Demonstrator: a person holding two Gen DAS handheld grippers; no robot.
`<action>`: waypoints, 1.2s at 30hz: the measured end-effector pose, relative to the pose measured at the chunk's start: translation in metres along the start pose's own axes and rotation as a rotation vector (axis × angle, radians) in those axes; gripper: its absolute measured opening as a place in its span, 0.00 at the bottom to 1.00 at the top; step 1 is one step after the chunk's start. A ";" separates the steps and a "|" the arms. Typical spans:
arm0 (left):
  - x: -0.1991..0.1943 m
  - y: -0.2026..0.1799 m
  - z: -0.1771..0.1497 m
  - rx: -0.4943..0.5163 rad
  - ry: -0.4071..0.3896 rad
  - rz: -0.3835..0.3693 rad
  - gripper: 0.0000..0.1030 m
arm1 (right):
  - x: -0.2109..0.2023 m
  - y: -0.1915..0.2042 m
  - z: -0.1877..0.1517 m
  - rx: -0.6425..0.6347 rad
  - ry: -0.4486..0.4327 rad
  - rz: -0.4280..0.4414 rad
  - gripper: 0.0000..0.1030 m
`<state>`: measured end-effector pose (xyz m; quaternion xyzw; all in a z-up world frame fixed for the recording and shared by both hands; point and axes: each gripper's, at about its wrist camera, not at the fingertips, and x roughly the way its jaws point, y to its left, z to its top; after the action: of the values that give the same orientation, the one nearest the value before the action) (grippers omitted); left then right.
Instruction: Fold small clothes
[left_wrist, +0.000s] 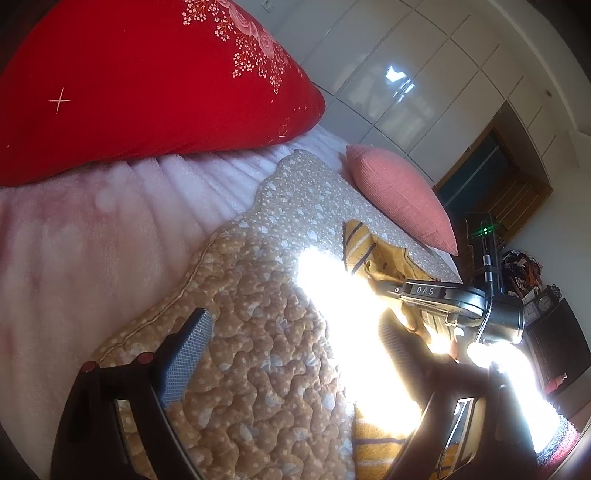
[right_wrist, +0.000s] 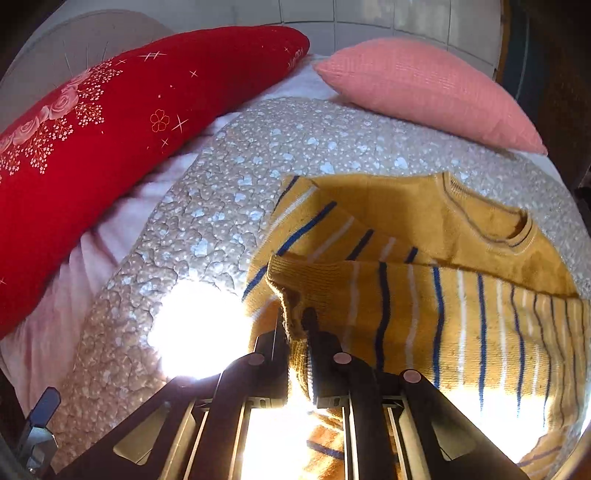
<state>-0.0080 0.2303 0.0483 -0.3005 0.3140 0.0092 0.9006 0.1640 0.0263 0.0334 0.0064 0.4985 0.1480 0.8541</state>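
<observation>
Yellow striped sweater (right_wrist: 424, 295), lying on the quilt (right_wrist: 229, 206) near the pink cushion (right_wrist: 424, 88): right gripper (right_wrist: 295, 325) pinches its ribbed hem, apparently to carry a fold (jaws narrow), while the left gripper (left_wrist: 295, 343) hangs wide and empty alongside, likely readied for a corner.

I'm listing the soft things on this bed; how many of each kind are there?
Pillows: 2, a red pillow and a pink pillow
Quilted mats: 1, the quilted mat
Sweaters: 1, the yellow striped sweater
Fleece blankets: 1, the pink blanket
Total: 5
</observation>
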 end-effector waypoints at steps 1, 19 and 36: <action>0.000 0.000 0.000 0.000 -0.001 0.000 0.86 | 0.002 -0.001 -0.003 0.020 0.013 0.034 0.15; 0.001 -0.041 -0.024 0.111 0.082 -0.045 0.87 | -0.135 -0.084 -0.156 0.178 -0.086 0.256 0.42; -0.014 -0.083 -0.131 0.170 0.430 -0.187 0.86 | -0.199 -0.229 -0.347 0.556 -0.206 0.287 0.57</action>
<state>-0.0755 0.0932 0.0195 -0.2466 0.4690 -0.1650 0.8319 -0.1668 -0.2913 -0.0086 0.3241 0.4250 0.1235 0.8361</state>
